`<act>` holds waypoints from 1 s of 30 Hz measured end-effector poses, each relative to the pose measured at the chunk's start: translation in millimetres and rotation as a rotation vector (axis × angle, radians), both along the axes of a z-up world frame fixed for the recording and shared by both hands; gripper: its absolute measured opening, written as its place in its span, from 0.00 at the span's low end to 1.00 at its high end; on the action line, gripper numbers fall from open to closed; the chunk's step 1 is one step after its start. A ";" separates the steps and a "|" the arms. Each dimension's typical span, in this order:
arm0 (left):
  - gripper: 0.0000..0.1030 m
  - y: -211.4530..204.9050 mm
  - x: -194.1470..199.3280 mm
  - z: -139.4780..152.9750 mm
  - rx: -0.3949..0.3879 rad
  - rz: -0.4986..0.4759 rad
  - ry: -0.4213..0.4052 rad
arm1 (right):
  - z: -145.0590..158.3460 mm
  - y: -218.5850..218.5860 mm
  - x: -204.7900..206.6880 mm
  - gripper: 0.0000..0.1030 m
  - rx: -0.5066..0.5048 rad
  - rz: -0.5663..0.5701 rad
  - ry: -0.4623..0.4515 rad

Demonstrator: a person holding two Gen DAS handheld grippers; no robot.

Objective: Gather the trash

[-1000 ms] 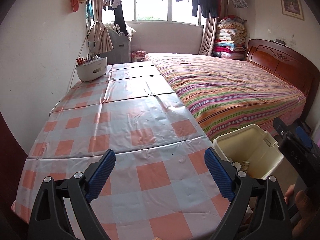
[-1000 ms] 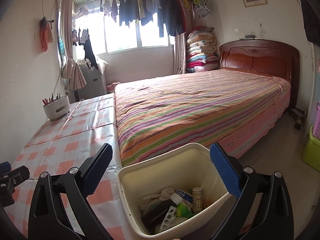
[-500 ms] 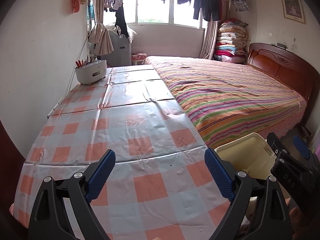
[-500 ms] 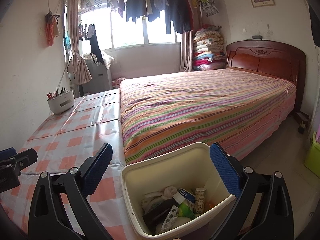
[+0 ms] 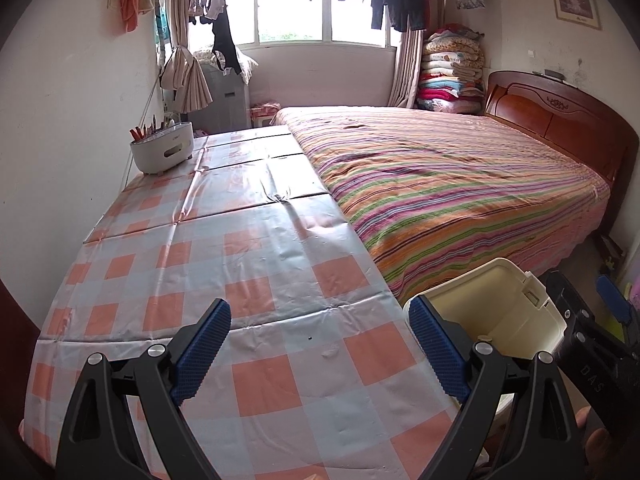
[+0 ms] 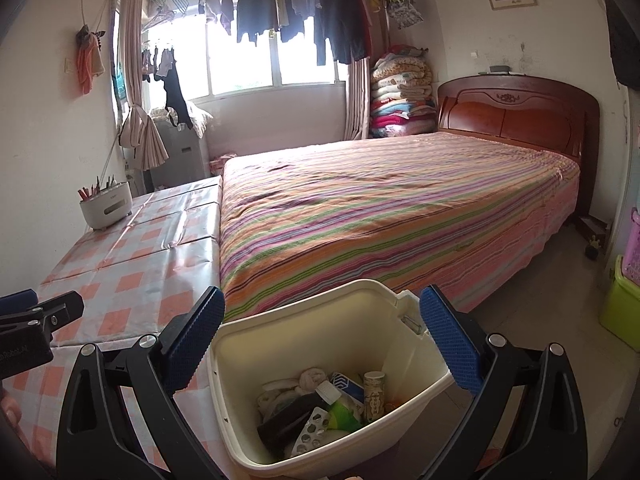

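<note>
Left gripper spread wide above the table; right gripper spread wide above the bin beside the table.

The left wrist view sits low over the near end of the checked counter, facing down its length toward the window, with the bed off to its right. The right wrist view hangs just off the counter's right edge, close above the cream bin, tipped down into it and facing the same window. Both views share the counter, the bed, the white holder by the wall and the bin. Each camera catches the other tool at its frame edge: the right gripper low right, the left gripper low left.
</note>
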State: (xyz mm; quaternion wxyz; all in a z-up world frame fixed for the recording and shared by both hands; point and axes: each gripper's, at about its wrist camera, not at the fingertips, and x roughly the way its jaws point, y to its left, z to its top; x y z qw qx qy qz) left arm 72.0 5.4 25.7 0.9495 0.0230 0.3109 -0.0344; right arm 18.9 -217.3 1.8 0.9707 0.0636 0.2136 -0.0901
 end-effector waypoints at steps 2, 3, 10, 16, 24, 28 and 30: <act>0.86 1.9 -1.0 -0.2 -0.005 0.006 0.001 | -2.1 -3.2 -1.0 0.94 -0.003 -0.010 0.005; 0.86 3.8 -1.6 -0.5 -0.006 0.007 0.003 | -3.4 -3.6 -0.3 0.94 -0.007 -0.012 0.010; 0.86 18.7 -11.1 -2.1 -0.003 0.025 0.009 | -16.8 5.3 3.1 0.94 -0.020 -0.043 0.066; 0.86 22.7 -26.7 -5.2 0.014 0.010 0.011 | -12.1 23.7 -4.5 0.94 -0.066 -0.039 0.096; 0.86 36.5 -41.8 -4.8 0.029 0.002 0.023 | -5.2 54.8 -13.9 0.94 -0.082 0.014 0.124; 0.86 45.5 -48.8 -2.3 0.038 0.016 0.017 | 1.4 64.8 -20.6 0.94 -0.083 0.024 0.123; 0.86 50.6 -51.3 -1.7 0.038 0.029 0.016 | 4.2 68.2 -23.4 0.94 -0.093 0.028 0.119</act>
